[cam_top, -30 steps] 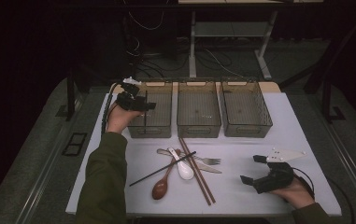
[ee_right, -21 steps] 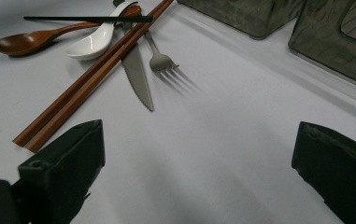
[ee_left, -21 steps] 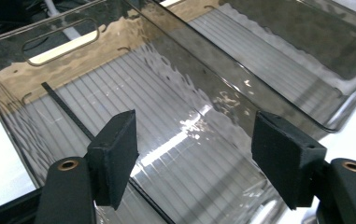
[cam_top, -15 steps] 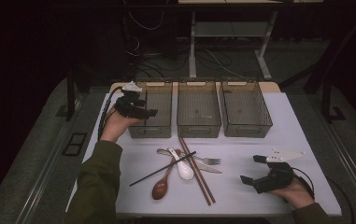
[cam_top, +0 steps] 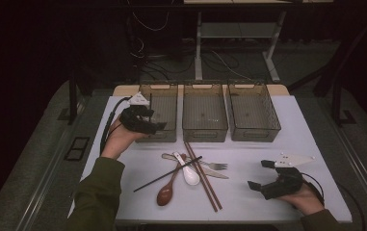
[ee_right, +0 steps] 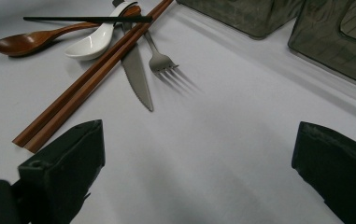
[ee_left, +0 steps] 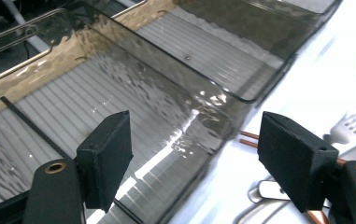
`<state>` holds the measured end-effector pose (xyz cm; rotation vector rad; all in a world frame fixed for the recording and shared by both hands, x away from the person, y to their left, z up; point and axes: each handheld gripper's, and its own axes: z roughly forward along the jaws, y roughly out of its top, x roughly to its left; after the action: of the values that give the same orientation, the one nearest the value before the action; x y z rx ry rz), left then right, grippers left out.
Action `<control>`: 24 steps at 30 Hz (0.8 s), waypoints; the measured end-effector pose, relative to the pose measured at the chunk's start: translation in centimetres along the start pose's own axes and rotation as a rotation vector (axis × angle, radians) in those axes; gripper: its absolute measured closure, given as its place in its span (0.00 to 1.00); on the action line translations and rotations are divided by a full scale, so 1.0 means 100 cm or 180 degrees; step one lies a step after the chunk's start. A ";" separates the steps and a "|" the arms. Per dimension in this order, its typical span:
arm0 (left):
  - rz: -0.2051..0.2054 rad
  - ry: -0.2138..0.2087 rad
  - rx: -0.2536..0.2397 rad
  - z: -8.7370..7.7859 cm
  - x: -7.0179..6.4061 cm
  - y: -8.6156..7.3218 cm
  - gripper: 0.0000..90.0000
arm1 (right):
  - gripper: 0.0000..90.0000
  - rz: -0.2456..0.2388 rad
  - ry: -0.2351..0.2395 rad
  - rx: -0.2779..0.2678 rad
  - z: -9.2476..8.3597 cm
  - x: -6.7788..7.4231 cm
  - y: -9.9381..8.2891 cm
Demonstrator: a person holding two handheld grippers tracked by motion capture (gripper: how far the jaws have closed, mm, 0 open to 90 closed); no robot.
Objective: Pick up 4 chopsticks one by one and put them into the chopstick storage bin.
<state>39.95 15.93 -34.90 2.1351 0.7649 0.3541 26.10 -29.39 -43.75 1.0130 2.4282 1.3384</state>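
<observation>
A person sits at a white table (cam_top: 296, 120) with a two-jaw gripper in each hand. The left forearm, in a dark green sleeve (cam_top: 99, 192), reaches forward and up the left side of the table. The left gripper (cam_top: 158, 126) hovers at the near left corner of the left-hand bin (cam_top: 164, 103), one of three clear smoky bins in a row at the far edge. Its jaws have just been opening and stand wide apart with nothing between them. In the left gripper view a thin black chopstick (ee_left: 31, 123) lies on the ribbed floor of that bin; its lower end is hidden behind the near jaw.

The right hand (cam_top: 306, 197) rests near the table's front right corner, and the right gripper (cam_top: 262, 174) points left toward a pile of cutlery. Its jaws are also spread wide and empty.

In the pile lie a second black chopstick (cam_top: 167, 174), a brown wooden spoon (cam_top: 165, 193), a white soup spoon (cam_top: 189, 172), a pair of brown chopsticks (cam_top: 203, 183), a fork (cam_top: 215, 166) and a knife (ee_right: 138, 77). The pieces overlap, so several handles are partly covered. The room beyond the table is dark and hard to make out.
</observation>
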 end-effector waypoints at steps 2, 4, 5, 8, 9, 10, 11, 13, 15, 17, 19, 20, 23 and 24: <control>0.0036 -0.0010 -0.0003 -0.001 -0.005 -0.001 0.28 | 0.03 -0.0001 -0.0003 -0.0002 0.000 0.000 0.000; 0.0066 -0.0034 -0.0017 -0.002 -0.011 -0.003 0.28 | 0.03 -0.0001 -0.0003 0.0000 0.000 0.000 0.000; 0.0075 -0.0038 -0.0023 -0.002 -0.014 -0.003 0.27 | 0.03 0.0003 0.0000 -0.0001 0.000 0.000 0.000; 0.0127 -0.0049 -0.0006 -0.002 -0.022 -0.006 0.26 | 0.03 0.0002 0.0000 -0.0003 0.000 0.000 0.000; 0.0137 -0.0047 -0.0004 -0.003 -0.025 -0.007 0.26 | 0.03 0.0002 0.0000 -0.0003 0.000 0.000 0.000; 0.0136 -0.0043 -0.0014 -0.002 -0.028 -0.009 0.25 | 0.03 0.0005 0.0000 -0.0002 0.000 0.000 0.000; 0.0172 -0.0057 -0.0003 -0.003 -0.031 -0.010 0.25 | 0.03 0.0009 0.0003 -0.0001 0.000 0.000 0.000; 0.0180 -0.0082 -0.0024 -0.003 -0.037 -0.014 0.24 | 0.03 0.0017 0.0008 0.0000 0.000 0.001 0.000; 0.0192 -0.0120 -0.0026 -0.003 -0.043 -0.017 0.24 | 0.03 0.0008 0.0007 -0.0003 0.000 0.000 0.000; 0.0191 -0.0143 -0.0034 -0.003 -0.048 -0.021 0.23 | 0.03 0.0006 0.0003 -0.0005 0.000 0.000 0.000; 0.0203 -0.0154 -0.0034 -0.003 -0.053 -0.025 0.22 | 0.03 -0.0002 0.0006 -0.0011 0.000 0.000 0.000; 0.0211 -0.0159 -0.0039 -0.003 -0.056 -0.026 0.22 | 0.03 -0.0002 0.0006 -0.0011 0.000 0.000 0.000; 0.0219 -0.0178 -0.0047 -0.003 -0.062 -0.031 0.22 | 0.03 0.0011 -0.0003 -0.0007 0.000 0.000 0.000; 0.0230 -0.0180 -0.0049 -0.003 -0.064 -0.033 0.22 | 0.03 0.0014 -0.0006 -0.0005 0.000 0.000 0.000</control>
<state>33.53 13.63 -37.24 2.1530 0.6521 0.3353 26.06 -29.39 -43.78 1.0193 2.4247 1.3397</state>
